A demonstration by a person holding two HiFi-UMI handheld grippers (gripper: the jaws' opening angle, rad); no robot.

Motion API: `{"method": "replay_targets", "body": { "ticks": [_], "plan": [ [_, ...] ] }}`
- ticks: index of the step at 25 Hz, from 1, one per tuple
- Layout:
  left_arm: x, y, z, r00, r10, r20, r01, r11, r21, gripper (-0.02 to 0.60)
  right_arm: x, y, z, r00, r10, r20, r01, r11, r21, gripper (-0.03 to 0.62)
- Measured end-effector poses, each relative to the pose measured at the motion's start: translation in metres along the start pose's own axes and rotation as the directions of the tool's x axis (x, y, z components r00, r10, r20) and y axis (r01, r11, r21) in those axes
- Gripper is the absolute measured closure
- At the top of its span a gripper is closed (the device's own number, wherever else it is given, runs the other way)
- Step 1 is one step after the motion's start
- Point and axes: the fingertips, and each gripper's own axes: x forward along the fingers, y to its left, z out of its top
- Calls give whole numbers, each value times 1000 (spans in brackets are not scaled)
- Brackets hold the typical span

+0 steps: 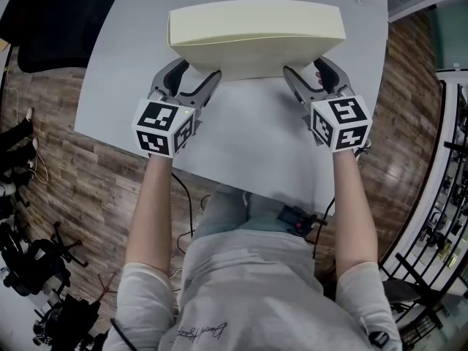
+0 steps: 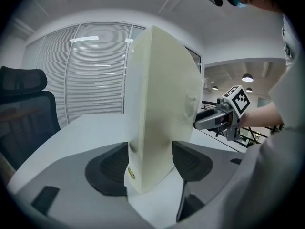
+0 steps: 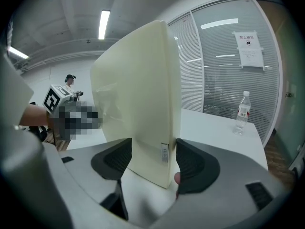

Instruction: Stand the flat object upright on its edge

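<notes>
Standing on edge, flat object (image 1: 256,31) lengthwise left-right, left gripper (image 1: 199,73) and right gripper (image 1: 304,67) spread loosely astride it

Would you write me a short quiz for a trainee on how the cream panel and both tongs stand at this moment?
1. How does the panel rest on the table?
2. True or false: the left tongs have nothing between their jaws.
3. What stands on the table beyond the right tongs? A. bottle B. mug C. laptop
Key: 1. Upright on its long edge. 2. False: one end of the panel stands between them. 3. A.
</notes>
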Motion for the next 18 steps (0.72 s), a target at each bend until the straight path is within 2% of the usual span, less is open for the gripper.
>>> {"method": "replay_targets", "body": {
  "ticks": [13, 18],
  "plan": [
    [-11, -1, 3, 1000, 21, -3, -21, 1000, -4, 285, -16, -7, 0, 1000, -30, 2, 30, 1000, 4, 309],
    [-20, -4, 2, 1000, 22, -19, -22, 1000, 1, 288, -31, -8, -3, 998, -69, 8, 69, 997, -17, 309]
  ]
}}
